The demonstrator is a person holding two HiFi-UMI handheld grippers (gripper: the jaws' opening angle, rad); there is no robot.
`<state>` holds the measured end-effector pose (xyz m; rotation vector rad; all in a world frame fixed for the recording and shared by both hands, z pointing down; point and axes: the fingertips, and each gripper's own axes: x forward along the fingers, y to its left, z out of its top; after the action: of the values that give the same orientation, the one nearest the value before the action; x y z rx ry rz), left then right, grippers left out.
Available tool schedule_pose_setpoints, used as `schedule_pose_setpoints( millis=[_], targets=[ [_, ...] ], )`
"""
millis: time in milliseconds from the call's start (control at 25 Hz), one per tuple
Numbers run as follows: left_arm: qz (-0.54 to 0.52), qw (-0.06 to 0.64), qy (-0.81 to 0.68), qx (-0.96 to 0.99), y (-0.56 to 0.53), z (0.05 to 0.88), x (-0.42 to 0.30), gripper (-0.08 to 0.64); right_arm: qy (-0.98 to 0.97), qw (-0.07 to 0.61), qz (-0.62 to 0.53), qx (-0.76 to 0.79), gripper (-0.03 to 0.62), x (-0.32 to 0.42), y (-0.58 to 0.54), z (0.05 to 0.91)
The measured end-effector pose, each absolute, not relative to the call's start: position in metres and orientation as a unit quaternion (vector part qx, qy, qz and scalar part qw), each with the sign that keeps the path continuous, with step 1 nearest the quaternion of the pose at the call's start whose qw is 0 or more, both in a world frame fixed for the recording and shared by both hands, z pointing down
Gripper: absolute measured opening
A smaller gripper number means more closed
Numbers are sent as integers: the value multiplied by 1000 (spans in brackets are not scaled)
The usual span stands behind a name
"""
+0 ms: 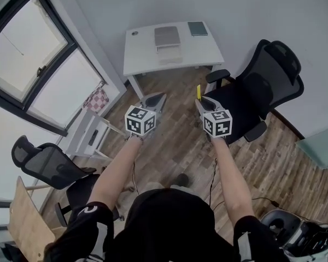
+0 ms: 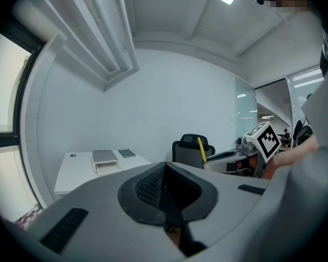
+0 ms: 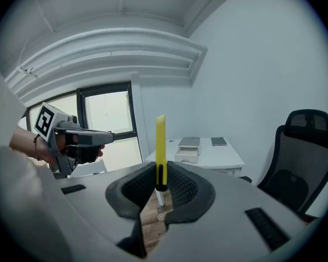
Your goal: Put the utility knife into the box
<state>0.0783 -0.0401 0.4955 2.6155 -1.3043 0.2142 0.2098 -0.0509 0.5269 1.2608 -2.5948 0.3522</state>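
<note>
A yellow utility knife (image 1: 198,91) (image 3: 160,146) stands upright between the jaws of my right gripper (image 1: 199,102) (image 3: 160,194), which is shut on its lower end. My left gripper (image 1: 162,96) (image 2: 165,194) is held beside it, jaws together with nothing between them. Both hang in the air above the wooden floor, short of the white table (image 1: 145,53). On that table sits the box (image 1: 168,43) (image 3: 188,148) (image 2: 105,160), a grey lid over a pale open tray. The left gripper view also catches the knife (image 2: 201,149).
A dark notebook (image 1: 197,28) lies on the table's far right corner. A black office chair (image 1: 257,94) (image 3: 302,162) stands just right of my right gripper. Another black chair (image 1: 44,165) and a small white stand (image 1: 87,135) are on the left by the window.
</note>
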Motion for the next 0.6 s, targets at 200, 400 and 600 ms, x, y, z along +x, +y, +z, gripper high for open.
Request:
schedule_pose_setpoints(
  millis=[200,400,600],
  targets=[
    [68,108,-452,883,-58,500,86,26,-891,124,120,420,74,220,-72,531],
    [63,113,-458,879,-78,503,86,26,-892,131,122,414,74,221,-92,535],
    [53,118,-458,880,-106,507,78,26,-891,141,121,414,74,214,-115,541]
  ],
)
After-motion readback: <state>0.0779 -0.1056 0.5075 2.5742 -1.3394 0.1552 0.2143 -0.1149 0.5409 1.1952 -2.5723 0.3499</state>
